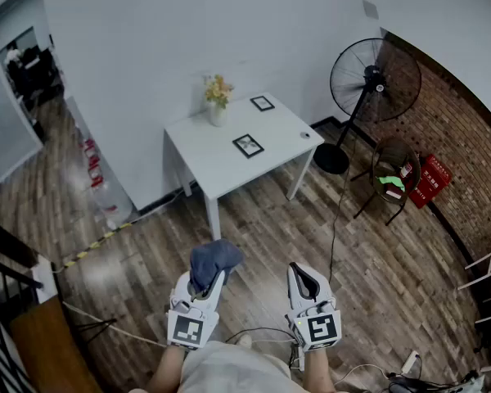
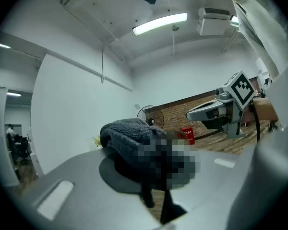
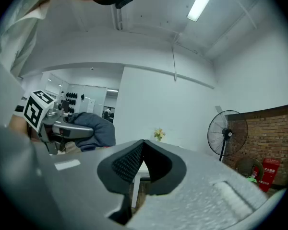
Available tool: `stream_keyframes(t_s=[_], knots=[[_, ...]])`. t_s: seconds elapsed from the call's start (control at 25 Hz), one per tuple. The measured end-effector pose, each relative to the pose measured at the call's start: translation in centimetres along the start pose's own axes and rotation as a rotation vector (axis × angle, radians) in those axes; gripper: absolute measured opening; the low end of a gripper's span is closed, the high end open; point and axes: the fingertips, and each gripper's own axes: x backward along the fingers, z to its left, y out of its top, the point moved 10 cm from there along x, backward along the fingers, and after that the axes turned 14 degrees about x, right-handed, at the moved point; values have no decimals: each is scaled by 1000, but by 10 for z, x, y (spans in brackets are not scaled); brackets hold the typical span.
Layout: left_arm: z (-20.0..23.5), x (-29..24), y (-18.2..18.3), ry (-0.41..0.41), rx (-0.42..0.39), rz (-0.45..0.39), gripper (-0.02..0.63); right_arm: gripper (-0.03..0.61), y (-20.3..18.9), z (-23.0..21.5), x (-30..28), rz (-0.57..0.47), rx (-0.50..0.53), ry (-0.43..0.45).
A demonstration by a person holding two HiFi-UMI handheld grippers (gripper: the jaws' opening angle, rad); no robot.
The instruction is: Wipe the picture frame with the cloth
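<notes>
The left gripper (image 1: 211,278) pinches the bunched blue-grey knitted cloth (image 1: 215,259), the right gripper (image 1: 304,277) is pressed together empty, so the unheld small black-rimmed picture frame (image 1: 248,145) may skid when wiped.

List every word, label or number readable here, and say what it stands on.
Red box by the brick wall: white print, too small to read.
Marker cubes on the left gripper and right gripper: black-and-white square patterns, no letters.
Nothing else carries legible text.
</notes>
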Motion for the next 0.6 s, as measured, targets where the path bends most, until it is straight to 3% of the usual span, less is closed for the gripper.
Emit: stream_keyframes(t_s=[0.32, 0.6], knots=[[-11, -29, -2, -9, 14, -9, 87, 12, -16, -17, -10, -15, -16, 17], [13, -73, -2, -5, 17, -42, 87, 12, -24, -32, -53, -10, -6, 43]])
